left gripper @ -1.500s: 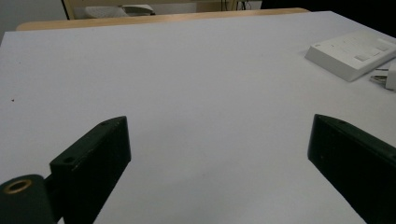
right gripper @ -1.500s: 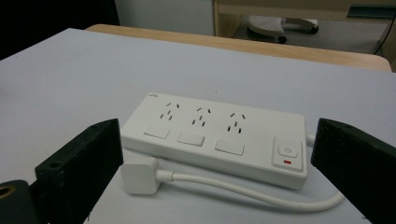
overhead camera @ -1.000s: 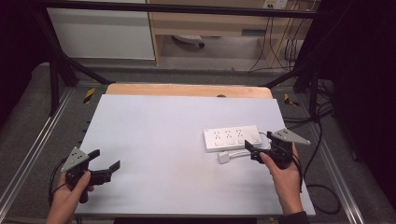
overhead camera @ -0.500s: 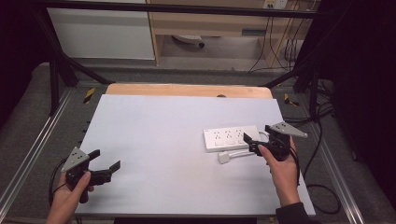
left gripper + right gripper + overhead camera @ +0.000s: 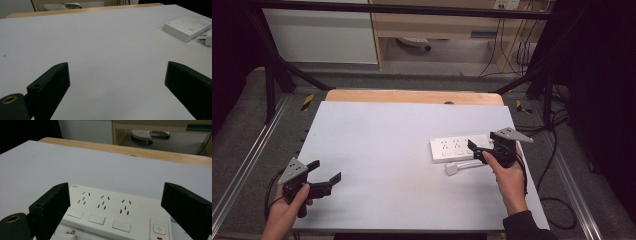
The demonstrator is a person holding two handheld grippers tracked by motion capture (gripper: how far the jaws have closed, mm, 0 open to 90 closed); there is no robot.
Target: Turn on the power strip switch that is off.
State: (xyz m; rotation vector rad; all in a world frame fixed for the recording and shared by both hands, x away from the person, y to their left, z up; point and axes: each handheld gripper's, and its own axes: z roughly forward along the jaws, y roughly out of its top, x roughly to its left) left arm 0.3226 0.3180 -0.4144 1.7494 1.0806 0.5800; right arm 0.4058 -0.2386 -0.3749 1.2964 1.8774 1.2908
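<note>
Your right gripper point(image 5: 477, 150) has crept forward and a little leftward over the last second, so it now hangs right at the near edge of the white power strip point(image 5: 459, 149), which suggests you are closing in on the strip or on the plug point(image 5: 453, 169) beside it. Its jaws stand wide apart and hold nothing; in the right gripper view the plug point(image 5: 65, 235) sits low by the left jaw, and the power strip point(image 5: 117, 216) spans the gap beyond it, sockets up. Your left gripper point(image 5: 326, 178) has not moved: it rests at the near left of the table point(image 5: 377, 135), jaws spread and empty, well apart from the strip, which lies far right.
</note>
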